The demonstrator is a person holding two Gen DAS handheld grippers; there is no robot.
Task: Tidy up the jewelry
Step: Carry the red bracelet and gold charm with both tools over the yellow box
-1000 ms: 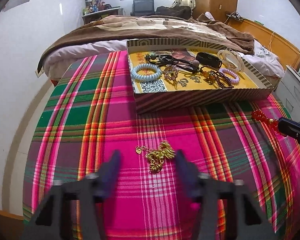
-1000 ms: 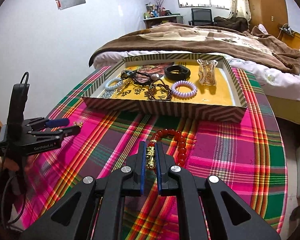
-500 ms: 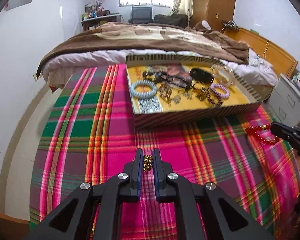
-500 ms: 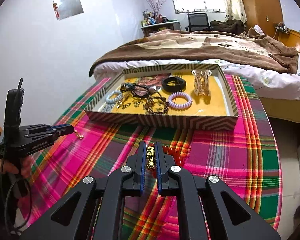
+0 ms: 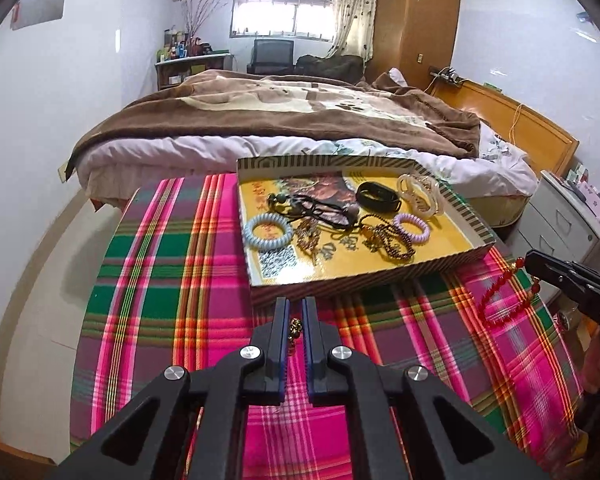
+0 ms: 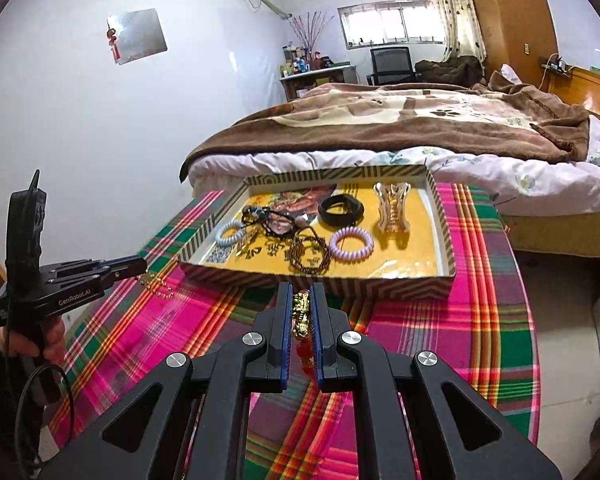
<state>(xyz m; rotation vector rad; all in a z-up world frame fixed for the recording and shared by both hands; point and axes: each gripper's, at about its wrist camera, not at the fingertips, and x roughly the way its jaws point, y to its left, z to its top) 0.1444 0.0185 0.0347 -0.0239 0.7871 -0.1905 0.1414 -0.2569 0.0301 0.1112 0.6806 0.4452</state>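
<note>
My left gripper [image 5: 295, 322] is shut on a gold chain [image 5: 295, 327] and holds it above the plaid cloth, just short of the striped tray [image 5: 364, 280]. In the right wrist view the chain [image 6: 156, 283] dangles from the left gripper [image 6: 140, 266]. My right gripper [image 6: 301, 312] is shut on the gold charm [image 6: 301, 315] of a red bead bracelet. In the left wrist view the bracelet [image 5: 504, 298] hangs from the right gripper [image 5: 530, 260] at the right. The tray [image 6: 316, 276] holds several hair ties, bracelets and necklaces.
The table wears a pink and green plaid cloth [image 5: 160, 264]. A glass piece [image 6: 392, 208] stands in the tray's far right part. A bed with a brown blanket [image 5: 292, 116] lies right behind the table. White drawers [image 5: 568, 220] stand to the right.
My left gripper closed on the gold chain and lifted it off the cloth toward the tray. My right gripper rose with the red bracelet, which now hangs clear of the table.
</note>
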